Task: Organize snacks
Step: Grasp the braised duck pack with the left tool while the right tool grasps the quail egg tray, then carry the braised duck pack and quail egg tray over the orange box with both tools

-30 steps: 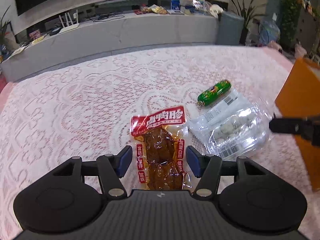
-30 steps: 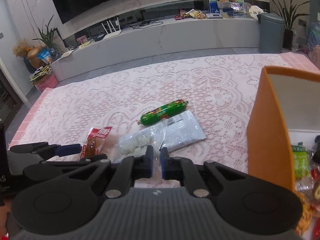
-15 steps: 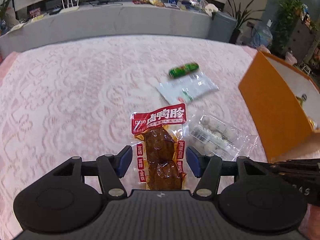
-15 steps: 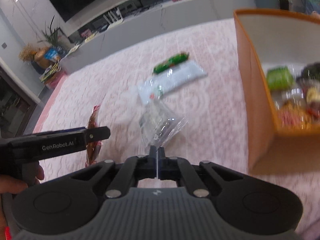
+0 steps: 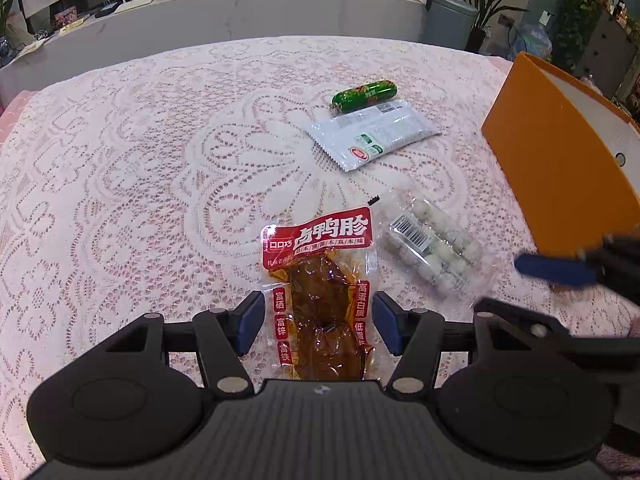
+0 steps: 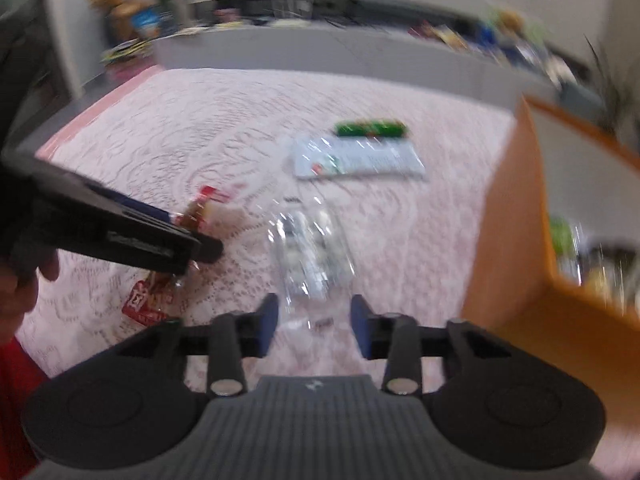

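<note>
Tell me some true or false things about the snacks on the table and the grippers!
1. The left hand-held gripper is open around the red duck snack pack. True.
2. The green sausage is inside the orange box. False: it lies on the lace tablecloth.
3. The right hand-held gripper is shut. False: it is open.
4. The clear bag of white balls lies beside the red pack. True.

The red snack packet (image 5: 320, 280) reads "口口巧 卤鸭胗"; the clear pack (image 5: 432, 248) carries a barcode label.
</note>
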The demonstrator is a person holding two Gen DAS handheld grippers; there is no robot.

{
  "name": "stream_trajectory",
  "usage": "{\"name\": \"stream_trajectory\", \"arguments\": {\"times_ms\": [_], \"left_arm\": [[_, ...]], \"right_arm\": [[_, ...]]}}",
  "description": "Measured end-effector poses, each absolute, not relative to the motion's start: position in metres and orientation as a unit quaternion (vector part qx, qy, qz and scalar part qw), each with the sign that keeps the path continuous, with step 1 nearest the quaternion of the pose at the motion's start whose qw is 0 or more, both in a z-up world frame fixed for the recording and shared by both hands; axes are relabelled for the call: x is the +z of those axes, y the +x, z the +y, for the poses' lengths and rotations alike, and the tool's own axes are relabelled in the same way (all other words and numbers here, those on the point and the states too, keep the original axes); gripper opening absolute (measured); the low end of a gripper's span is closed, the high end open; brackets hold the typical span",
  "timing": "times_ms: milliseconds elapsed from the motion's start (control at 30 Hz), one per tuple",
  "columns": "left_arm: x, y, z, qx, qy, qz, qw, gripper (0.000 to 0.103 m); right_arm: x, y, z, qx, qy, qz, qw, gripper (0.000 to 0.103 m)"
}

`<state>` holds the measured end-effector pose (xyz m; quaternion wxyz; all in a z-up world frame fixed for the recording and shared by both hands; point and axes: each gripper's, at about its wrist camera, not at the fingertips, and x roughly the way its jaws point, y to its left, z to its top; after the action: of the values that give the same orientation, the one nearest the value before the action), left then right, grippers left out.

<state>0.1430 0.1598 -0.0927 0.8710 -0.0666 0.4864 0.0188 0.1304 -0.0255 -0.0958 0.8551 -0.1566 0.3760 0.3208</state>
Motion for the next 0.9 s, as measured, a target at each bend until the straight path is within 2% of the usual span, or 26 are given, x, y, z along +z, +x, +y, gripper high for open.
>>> {"name": "stream_trajectory", "arguments": {"times_ms": [100, 200, 233, 400, 700, 767, 800, 900], "left_arm": [[-0.094, 0.143, 0.162, 0.021, -0.070, 0.489, 0.869, 0.067], [-0.094, 0.143, 0.164, 0.021, -0.073, 0.489, 0.869, 0.067], [-0.094, 0.144, 0.164, 0.022, -0.073, 0.489, 0.869, 0.067], [-0.095, 0.144, 0.165, 0.019, -0.080, 0.490, 0.868, 0.068], [-0.096, 0.143, 0.169, 0.020, -0.095, 0.489, 0.867, 0.068], [-0.095, 0.143, 0.168, 0.021, -0.094, 0.488, 0.867, 0.068], [-0.094, 0.142, 0.167, 0.022, -0.093, 0.488, 0.868, 0.067], [-0.091, 0.140, 0.166, 0.024, -0.093, 0.484, 0.870, 0.067]], "right_arm": [[-0.102, 0.146, -0.016, 0.340, -0.190, 0.366, 0.845, 0.054], [-0.111, 0.165, -0.010, 0.352, -0.189, 0.380, 0.834, 0.056], [-0.113, 0.171, -0.009, 0.354, -0.182, 0.385, 0.832, 0.065], [-0.124, 0.194, -0.006, 0.363, -0.143, 0.421, 0.819, 0.070], [-0.126, 0.189, 0.001, 0.368, -0.160, 0.420, 0.814, 0.071], [-0.126, 0.184, 0.005, 0.370, -0.180, 0.411, 0.814, 0.065], [-0.124, 0.183, 0.005, 0.370, -0.179, 0.408, 0.815, 0.058], [-0.121, 0.183, 0.006, 0.364, -0.175, 0.413, 0.816, 0.053]]}}
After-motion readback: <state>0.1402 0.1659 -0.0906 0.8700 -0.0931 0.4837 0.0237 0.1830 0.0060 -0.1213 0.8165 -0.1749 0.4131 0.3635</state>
